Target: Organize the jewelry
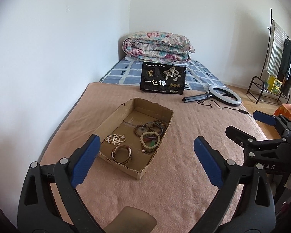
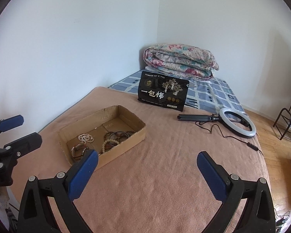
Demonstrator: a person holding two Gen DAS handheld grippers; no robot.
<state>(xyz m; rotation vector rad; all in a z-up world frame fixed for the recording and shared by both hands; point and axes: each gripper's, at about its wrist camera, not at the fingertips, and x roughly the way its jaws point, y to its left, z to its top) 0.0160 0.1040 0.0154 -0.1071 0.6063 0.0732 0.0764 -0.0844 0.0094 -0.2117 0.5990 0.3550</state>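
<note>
A shallow cardboard box (image 1: 165, 109) lies on the pink blanket; it also shows in the right wrist view (image 2: 126, 139). Inside lie a pearl bracelet (image 1: 114, 138), a brown-strapped watch (image 1: 122, 153) and a pile of bead bracelets (image 1: 151, 136). My left gripper (image 1: 146, 147) is open and empty, hovering over the box's near end. My right gripper (image 2: 147, 162) is open and empty, above the blanket just right of the box; it shows at the right of the left wrist view (image 1: 244, 125). The left gripper appears at the left edge of the right wrist view (image 2: 20, 129).
A black snack bag (image 1: 163, 78) stands beyond the box. A ring light (image 1: 225, 95) with tripod and cable lies at right. A folded floral quilt (image 1: 158, 46) sits at the bed's head. The wall runs along the left; a clothes rack (image 1: 279, 58) stands far right.
</note>
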